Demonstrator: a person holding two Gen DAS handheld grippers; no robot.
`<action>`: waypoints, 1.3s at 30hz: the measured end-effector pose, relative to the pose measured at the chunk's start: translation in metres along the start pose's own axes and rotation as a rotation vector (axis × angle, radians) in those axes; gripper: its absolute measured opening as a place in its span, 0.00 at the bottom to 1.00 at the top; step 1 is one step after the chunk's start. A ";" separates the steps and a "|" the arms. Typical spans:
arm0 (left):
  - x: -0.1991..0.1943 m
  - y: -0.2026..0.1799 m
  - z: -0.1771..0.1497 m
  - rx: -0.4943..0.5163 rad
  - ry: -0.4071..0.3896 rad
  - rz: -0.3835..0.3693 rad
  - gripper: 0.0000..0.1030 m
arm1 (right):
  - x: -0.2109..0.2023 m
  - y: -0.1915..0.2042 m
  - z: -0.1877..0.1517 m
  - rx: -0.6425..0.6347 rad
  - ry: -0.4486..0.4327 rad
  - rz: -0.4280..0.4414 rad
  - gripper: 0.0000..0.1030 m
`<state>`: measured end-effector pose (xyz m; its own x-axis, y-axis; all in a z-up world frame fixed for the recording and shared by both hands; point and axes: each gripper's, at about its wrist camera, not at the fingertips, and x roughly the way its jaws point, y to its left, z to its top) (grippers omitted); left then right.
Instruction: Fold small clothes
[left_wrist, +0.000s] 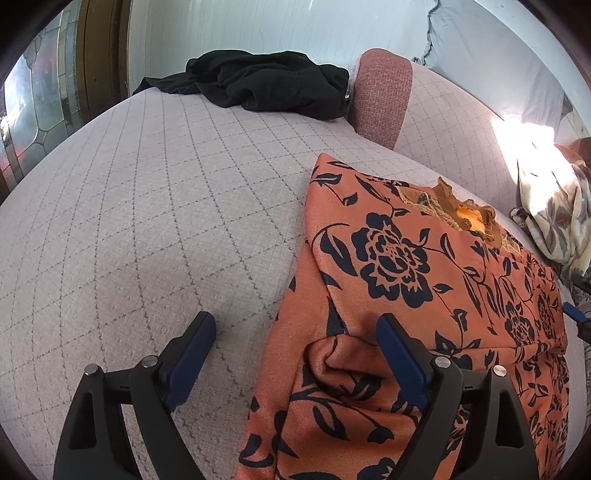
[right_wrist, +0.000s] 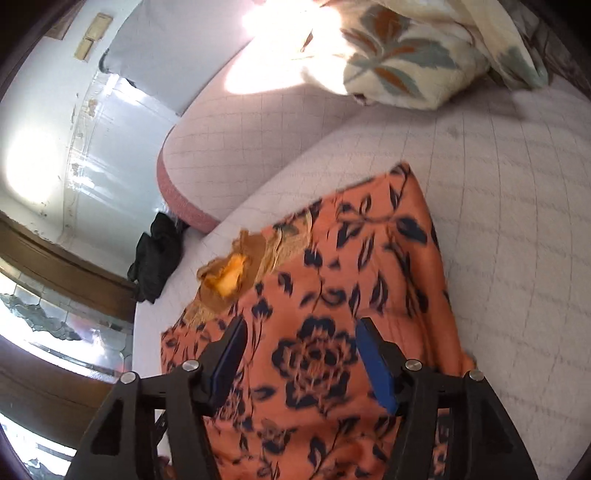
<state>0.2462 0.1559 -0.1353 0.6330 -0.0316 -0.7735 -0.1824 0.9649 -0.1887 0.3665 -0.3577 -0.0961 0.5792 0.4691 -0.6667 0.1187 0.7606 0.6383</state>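
Note:
An orange garment (left_wrist: 424, 295) with a dark blue flower print lies folded on the checked pale cover of a bed (left_wrist: 147, 221), its frilled neck opening (left_wrist: 469, 218) at the far side. My left gripper (left_wrist: 295, 325) stands open over the garment's near left edge; its left finger is above the bare cover, its right finger above a folded-in flap. In the right wrist view the same garment (right_wrist: 332, 295) fills the middle, and my right gripper (right_wrist: 301, 332) is open above it, with its pads clear of the cloth.
A black garment (left_wrist: 258, 85) lies crumpled at the far end of the bed beside a pink-edged bolster (left_wrist: 380, 96). A cream blanket with a leaf print (right_wrist: 424, 55) is heaped on the right, in bright sun. A glazed wooden door (left_wrist: 48, 92) stands to the left.

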 end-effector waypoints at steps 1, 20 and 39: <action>0.000 0.000 0.000 0.000 -0.001 -0.002 0.87 | 0.006 -0.008 0.005 0.020 -0.003 -0.022 0.63; -0.003 0.006 -0.002 -0.022 -0.019 -0.054 0.91 | 0.044 0.083 -0.007 -0.048 0.071 0.166 0.53; -0.071 0.023 -0.012 -0.047 -0.096 -0.090 0.92 | -0.083 0.039 -0.128 -0.131 0.032 -0.015 0.55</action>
<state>0.1881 0.1777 -0.0919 0.7173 -0.0899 -0.6910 -0.1553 0.9461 -0.2843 0.2202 -0.3100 -0.0652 0.5522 0.4699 -0.6887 0.0194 0.8186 0.5741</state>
